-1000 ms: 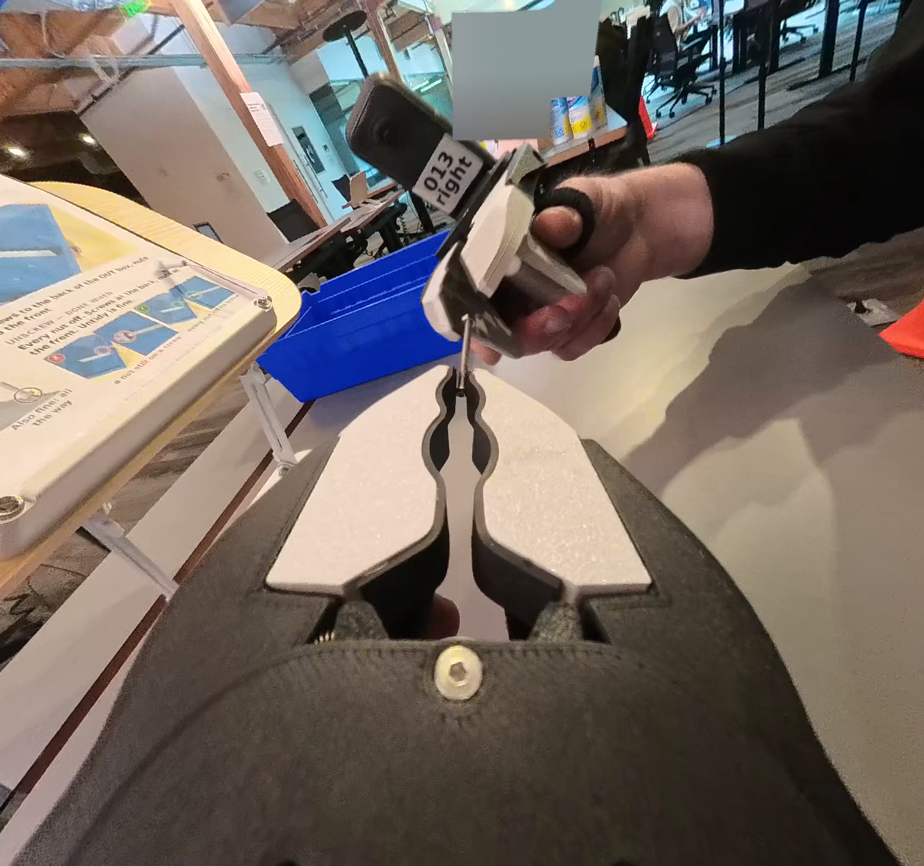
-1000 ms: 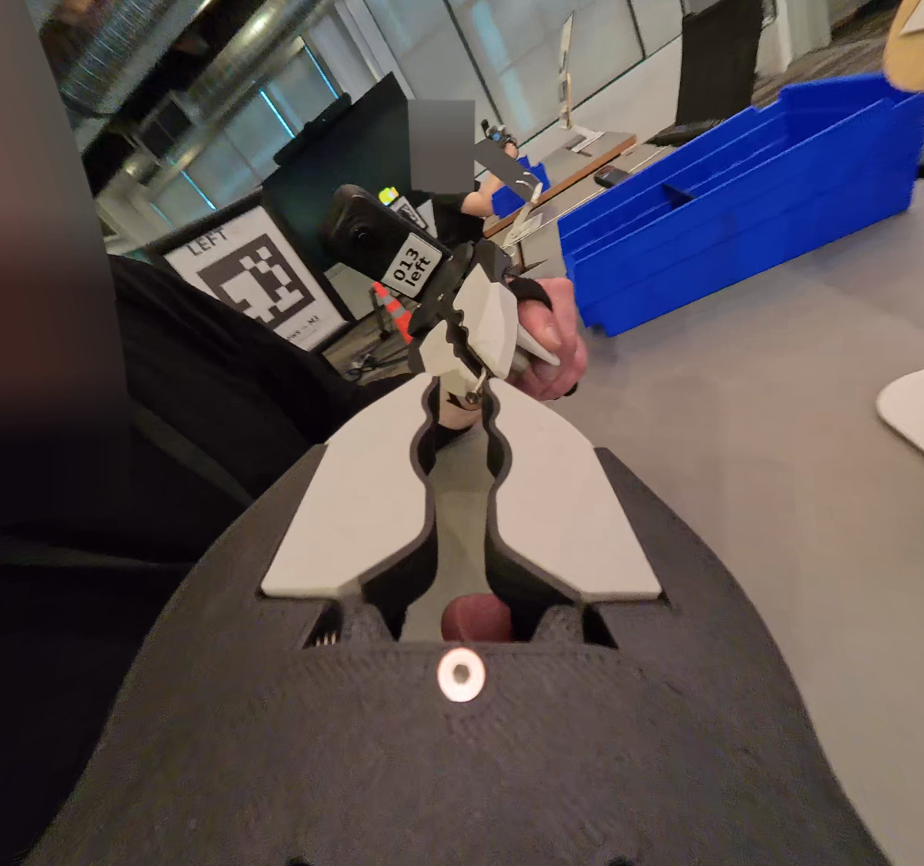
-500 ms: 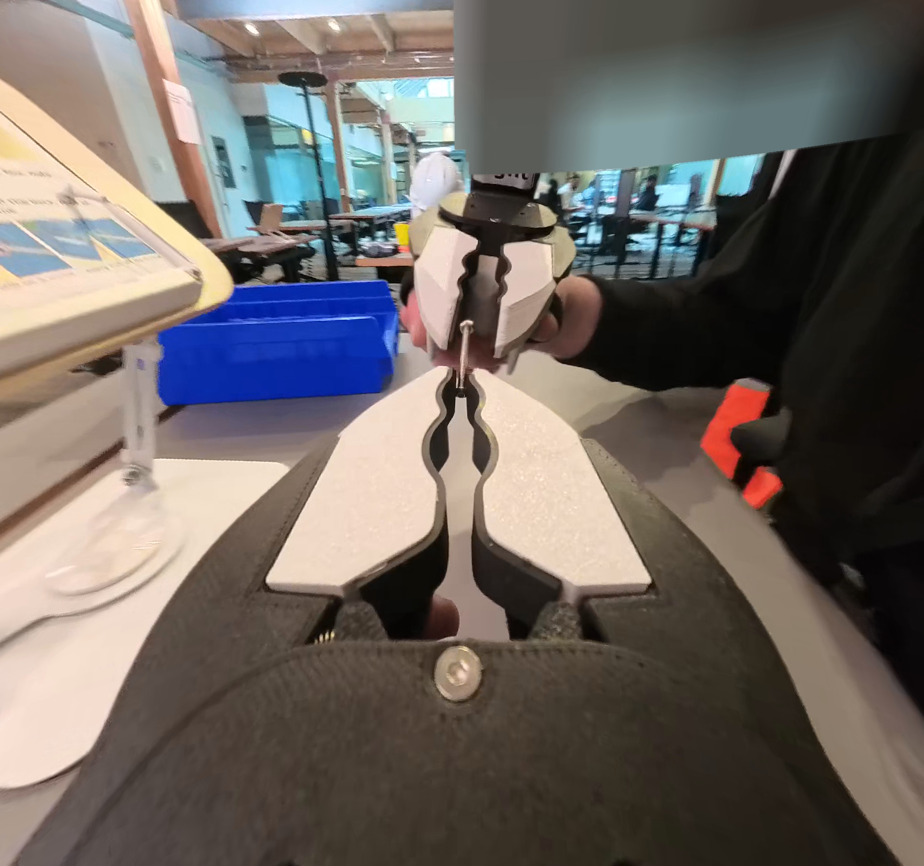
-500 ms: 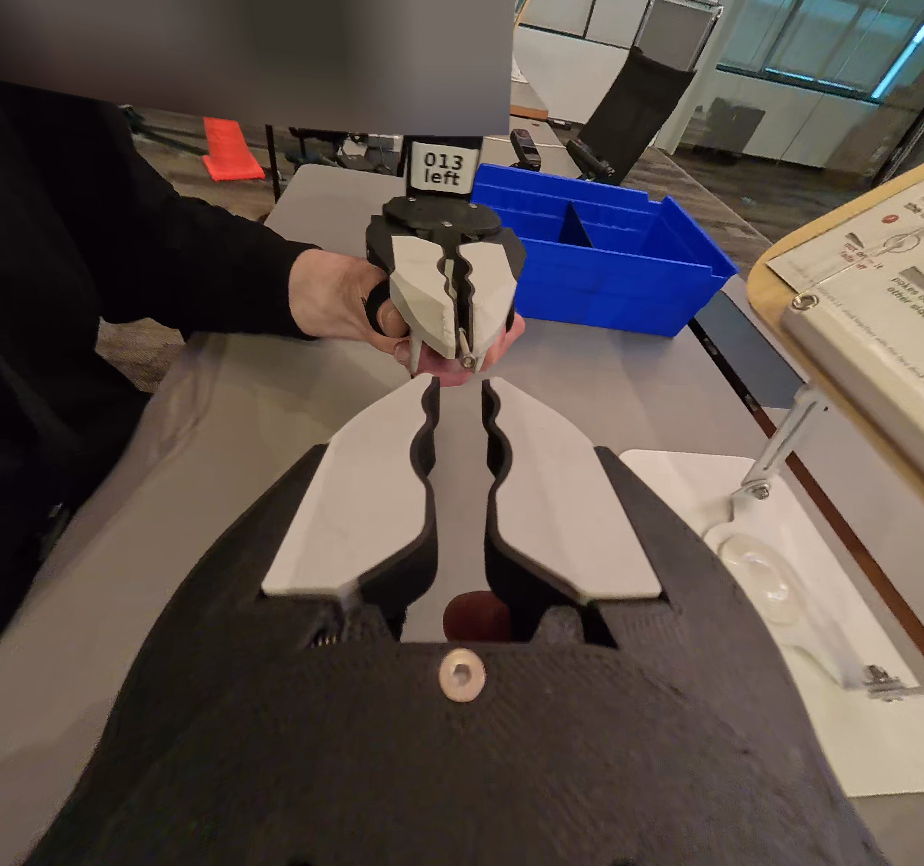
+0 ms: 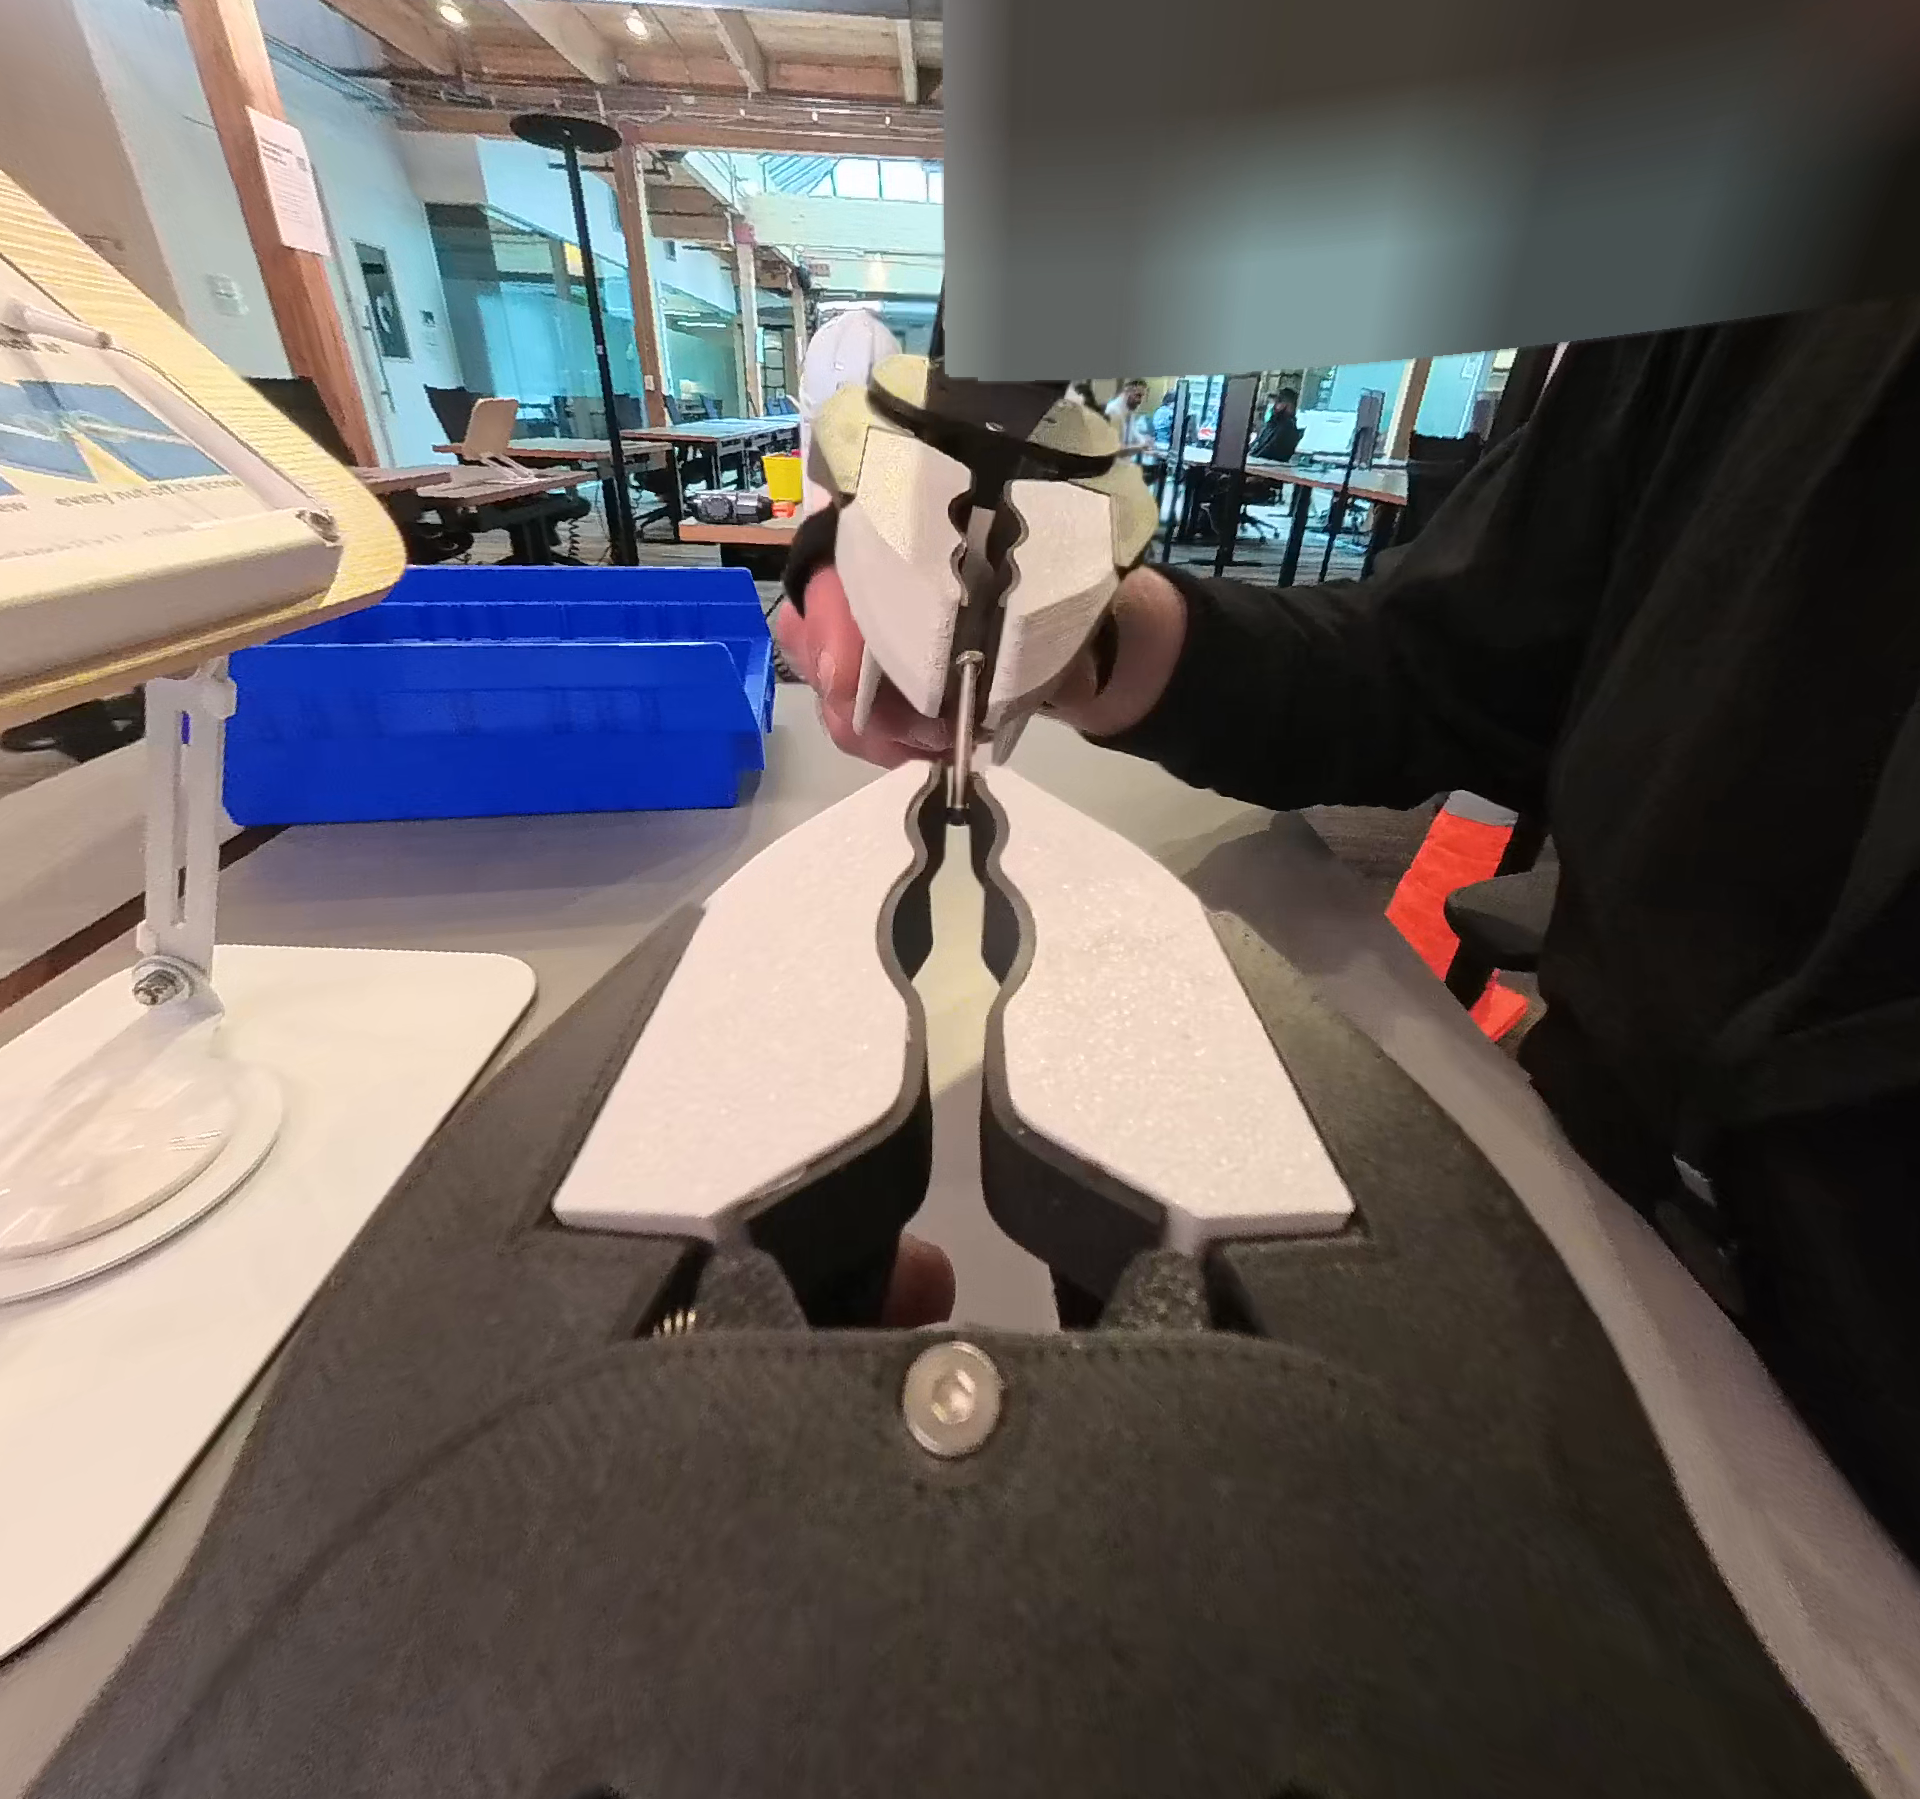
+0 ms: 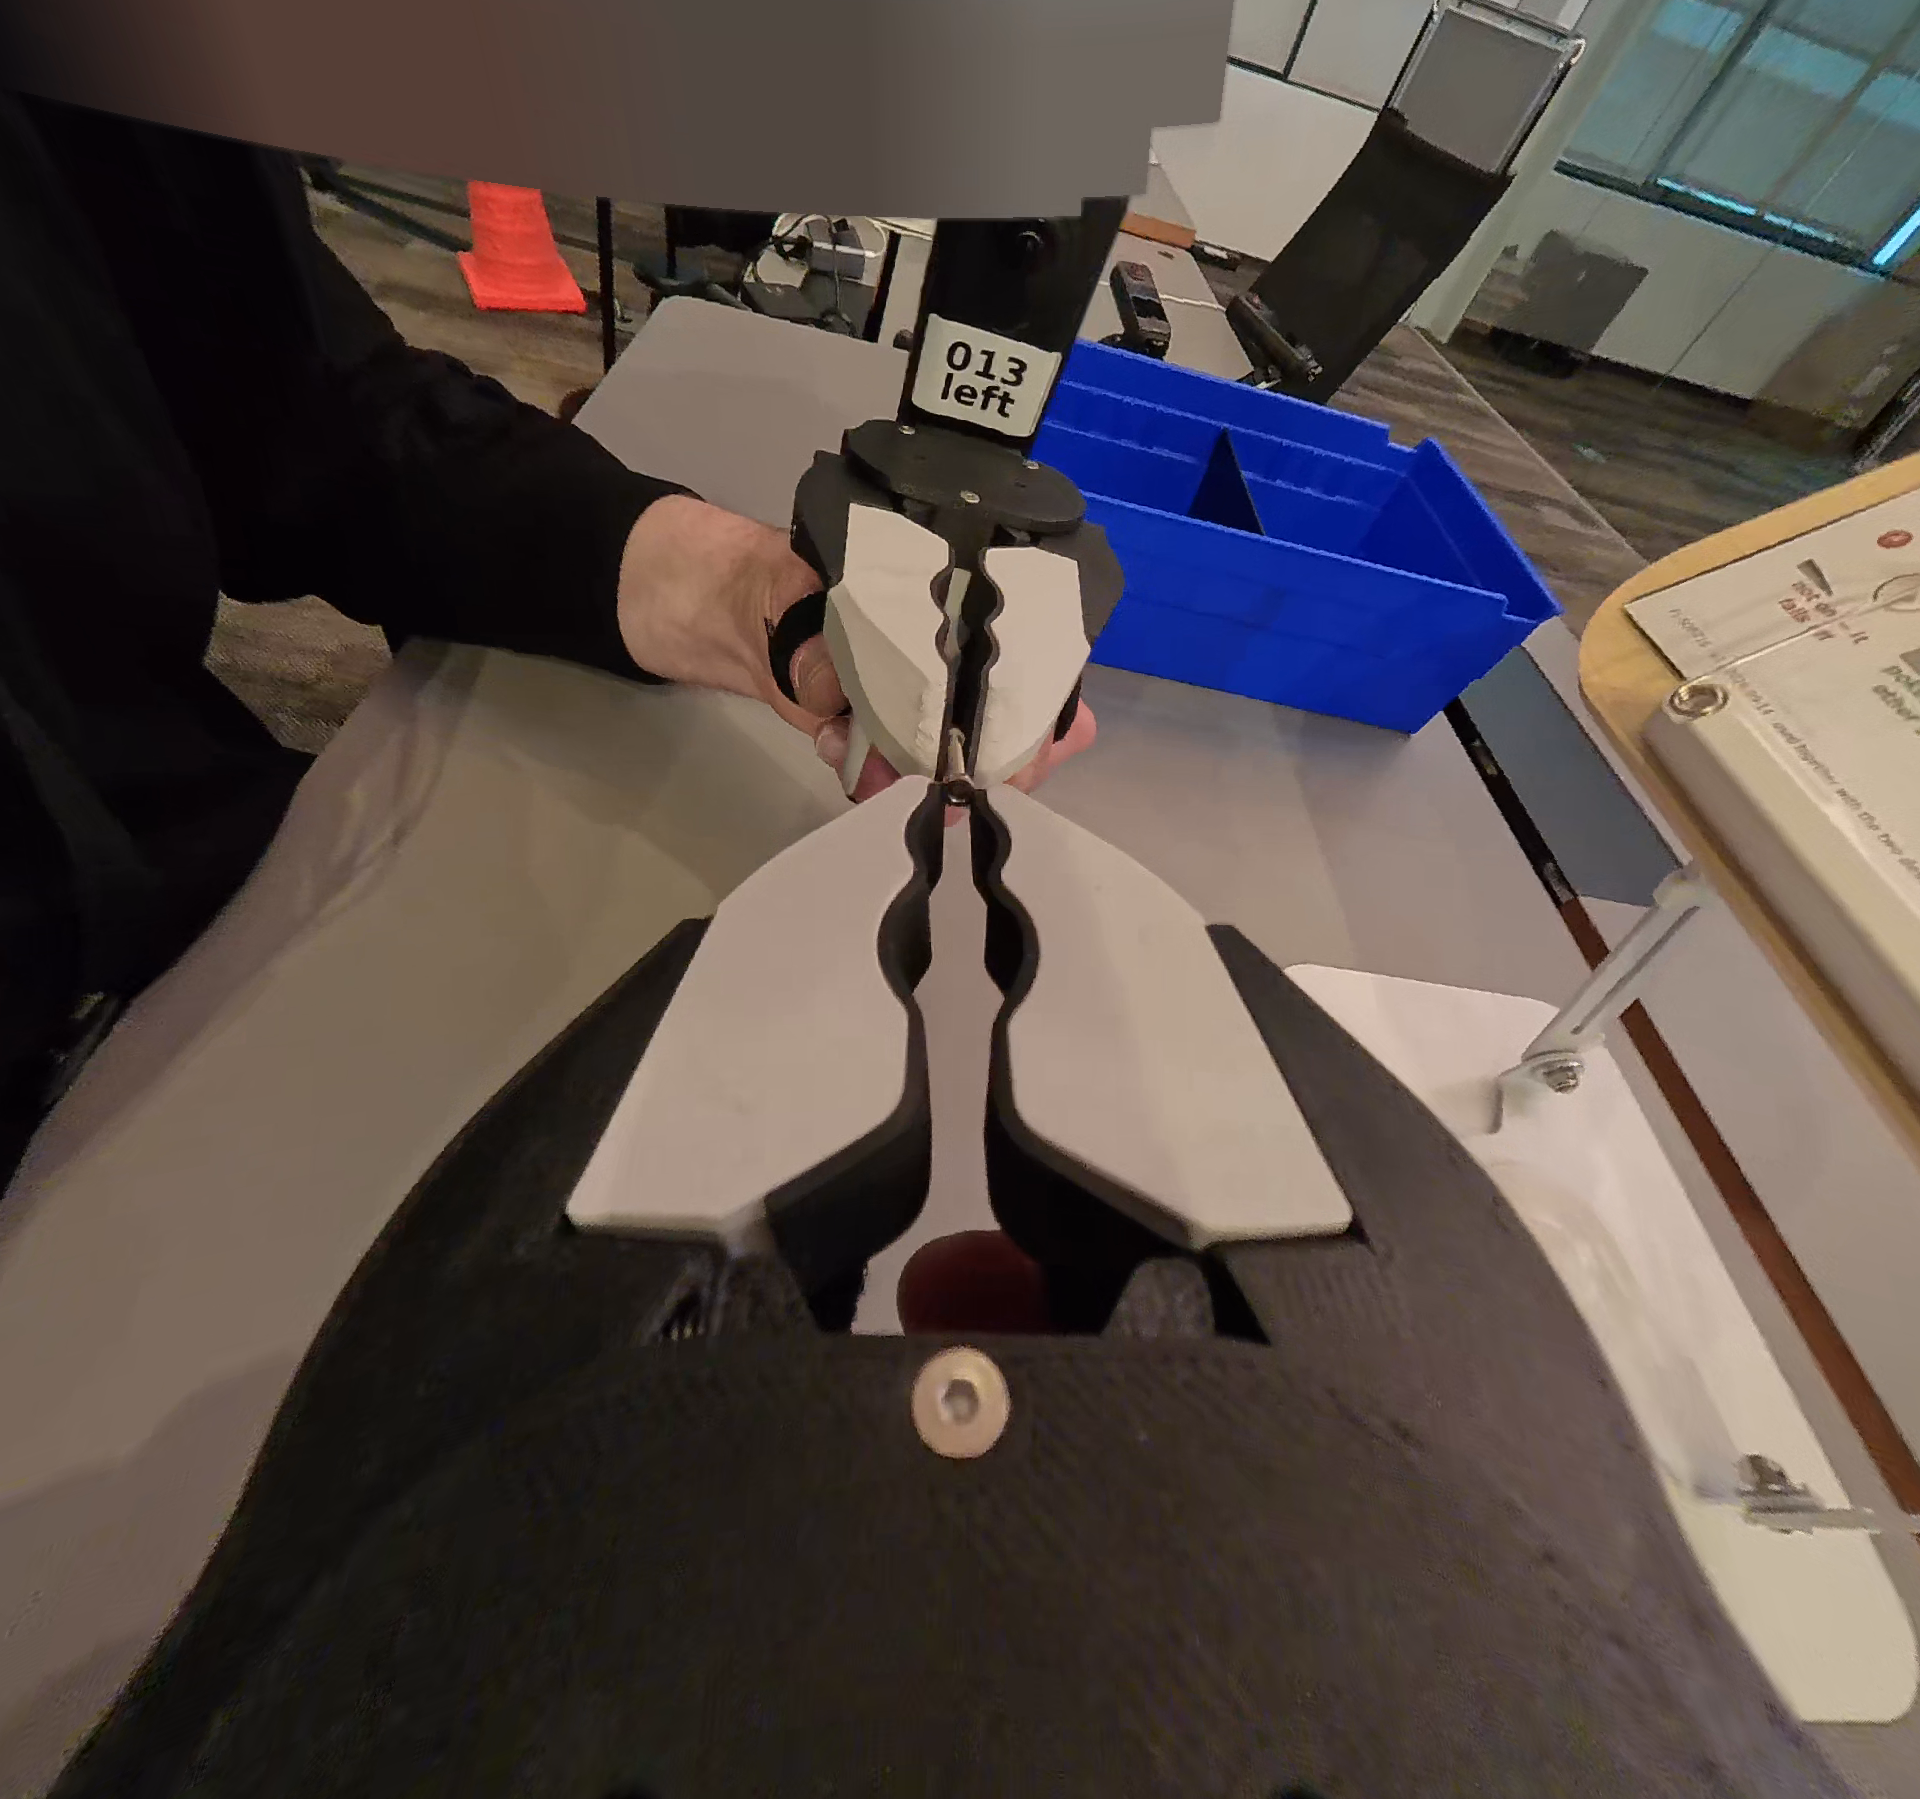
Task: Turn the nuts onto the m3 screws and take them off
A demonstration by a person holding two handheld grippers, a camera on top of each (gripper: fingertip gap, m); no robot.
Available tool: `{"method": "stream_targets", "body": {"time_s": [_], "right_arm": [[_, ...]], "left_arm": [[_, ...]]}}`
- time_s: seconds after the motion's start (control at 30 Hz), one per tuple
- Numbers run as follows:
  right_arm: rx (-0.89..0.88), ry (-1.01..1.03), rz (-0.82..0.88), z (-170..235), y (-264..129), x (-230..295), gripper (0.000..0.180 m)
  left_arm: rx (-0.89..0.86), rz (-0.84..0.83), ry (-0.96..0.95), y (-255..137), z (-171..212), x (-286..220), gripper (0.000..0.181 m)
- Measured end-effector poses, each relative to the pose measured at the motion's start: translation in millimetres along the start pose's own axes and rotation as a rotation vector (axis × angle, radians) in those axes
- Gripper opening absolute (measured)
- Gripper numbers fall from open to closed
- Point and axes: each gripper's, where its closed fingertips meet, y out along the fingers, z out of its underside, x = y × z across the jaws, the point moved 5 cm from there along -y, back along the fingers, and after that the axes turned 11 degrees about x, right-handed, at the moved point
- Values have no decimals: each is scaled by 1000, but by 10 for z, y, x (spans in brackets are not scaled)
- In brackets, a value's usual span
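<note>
My two grippers face each other tip to tip above the grey table (image 6: 499, 814). My left gripper (image 5: 956, 795) is shut on the lower end of a thin m3 screw (image 5: 964, 721). The screw runs up into the gap of my right gripper (image 5: 971, 726) opposite. In the right wrist view my right gripper (image 6: 956, 802) is nearly closed, pinching a small metal piece that looks like the nut (image 6: 958, 790) at the screw's free end. The screw (image 6: 953, 747) sticks out of my left gripper (image 6: 961, 760) there. A hand holds each gripper.
A blue bin (image 5: 488, 710) stands at the table's back (image 6: 1299, 606). An instruction board (image 5: 156, 523) on a white stand with a flat base (image 5: 312, 1053) is at one side (image 6: 1818, 762). A person's black sleeve (image 5: 1662, 710) is close by. An orange cone (image 6: 514, 253) is on the floor.
Both views have swung round until the grippers face each other. My right gripper, open half a second ago, has closed on the screw's end. My left gripper stays shut on the screw.
</note>
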Motion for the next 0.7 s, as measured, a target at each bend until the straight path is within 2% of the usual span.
{"method": "stream_targets", "body": {"time_s": [0.1,0.23,0.43,0.5,0.6,0.7], "right_arm": [[-22,75,-22,14,-3,-18,5],[-45,207,-54,49,-8,-41,4],[-109,567,-139,199,19,-92,4],[-153,675,-188,243,30,-86,4],[-167,626,-158,269,20,-64,6],[-99,474,-82,250,-3,-49,19]], "left_arm": [[8,-31,28,6,-3,0,3],[91,-156,171,31,-6,-17,3],[282,-420,461,72,22,-13,3],[334,-462,531,96,47,-22,3],[335,-435,512,116,61,-36,3],[330,-361,449,144,109,-47,3]]}}
